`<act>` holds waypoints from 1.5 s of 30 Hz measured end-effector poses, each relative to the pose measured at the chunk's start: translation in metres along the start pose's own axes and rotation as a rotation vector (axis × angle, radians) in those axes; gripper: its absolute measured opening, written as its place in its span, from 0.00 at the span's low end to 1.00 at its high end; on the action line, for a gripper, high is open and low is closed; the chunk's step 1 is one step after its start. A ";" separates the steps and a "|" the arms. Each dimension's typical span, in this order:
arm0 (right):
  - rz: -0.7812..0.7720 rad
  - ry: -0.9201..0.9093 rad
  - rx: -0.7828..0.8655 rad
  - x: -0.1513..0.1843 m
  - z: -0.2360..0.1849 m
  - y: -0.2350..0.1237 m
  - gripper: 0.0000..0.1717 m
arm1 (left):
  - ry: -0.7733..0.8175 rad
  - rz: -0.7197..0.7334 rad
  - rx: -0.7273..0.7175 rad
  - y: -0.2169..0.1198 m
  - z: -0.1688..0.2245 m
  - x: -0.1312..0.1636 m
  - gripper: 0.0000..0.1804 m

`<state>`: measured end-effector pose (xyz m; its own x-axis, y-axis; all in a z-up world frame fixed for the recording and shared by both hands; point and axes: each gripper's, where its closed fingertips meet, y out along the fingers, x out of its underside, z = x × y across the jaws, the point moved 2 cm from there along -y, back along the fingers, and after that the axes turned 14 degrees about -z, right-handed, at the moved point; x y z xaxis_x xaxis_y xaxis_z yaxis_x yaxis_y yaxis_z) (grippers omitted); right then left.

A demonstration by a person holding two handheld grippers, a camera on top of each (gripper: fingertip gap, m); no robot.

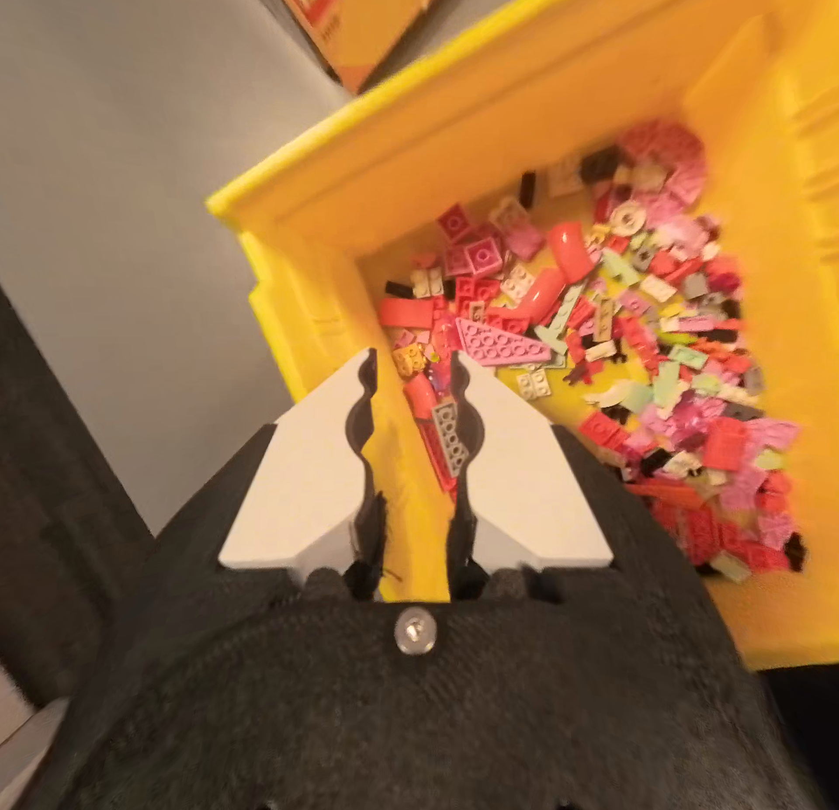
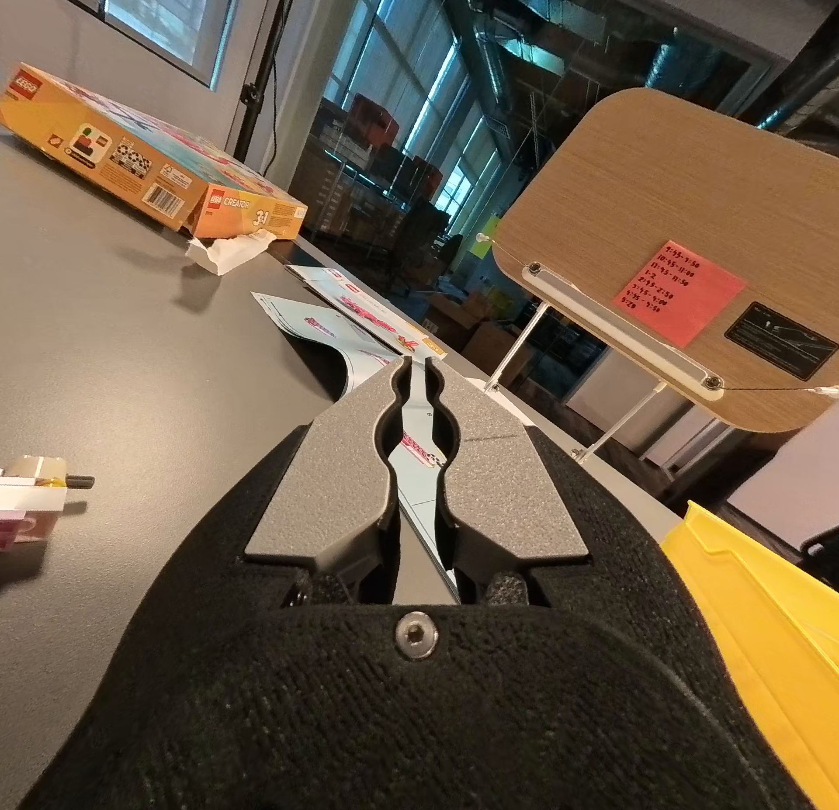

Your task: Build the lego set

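Note:
In the left wrist view my left gripper (image 1: 413,354) hovers over the near left corner of a yellow bin (image 1: 408,152). Its white fingers stand apart and nothing is between the pads. Below lie many loose bricks (image 1: 635,334), mostly pink, coral and white. A pink wedge plate (image 1: 499,345), a grey holed plate (image 1: 451,438) and a small orange-yellow brick (image 1: 408,359) lie nearest the fingertips. The view is blurred. In the right wrist view my right gripper (image 2: 417,360) rests low over the grey table (image 2: 113,357). Its grey fingers are nearly together with nothing between them.
An orange toy box (image 2: 136,162) and crumpled white paper (image 2: 227,248) lie at the table's back left. Instruction booklets (image 2: 363,316) lie ahead of the right gripper. A small brick assembly (image 2: 27,493) sits at the left edge. A tilted wooden board (image 2: 681,175) bears a pink note (image 2: 676,293). The bin's rim (image 2: 749,606) is at lower right. One gripper's finger ends stand about 50 centimeters off the other's. The small orange-yellow brick (image 1: 408,359) lies around 7 centimeters away from my left fingertips.

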<state>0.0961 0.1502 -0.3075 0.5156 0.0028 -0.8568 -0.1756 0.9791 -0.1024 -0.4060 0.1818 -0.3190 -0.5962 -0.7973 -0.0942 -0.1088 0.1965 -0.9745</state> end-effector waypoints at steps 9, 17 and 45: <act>0.005 0.008 -0.004 -0.001 0.000 -0.001 0.02 | 0.074 -0.522 -0.061 0.040 -0.001 0.032 0.00; 0.018 0.017 -0.014 -0.002 0.000 -0.002 0.02 | 0.169 -0.735 -0.082 0.051 0.010 0.060 0.00; 0.023 0.023 -0.029 -0.003 -0.002 -0.003 0.02 | 0.323 -0.301 0.213 0.035 0.057 0.034 0.30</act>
<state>0.0938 0.1474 -0.3055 0.4918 0.0203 -0.8705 -0.2114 0.9726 -0.0968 -0.3844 0.1290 -0.3681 -0.7833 -0.5762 0.2333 -0.1690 -0.1638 -0.9719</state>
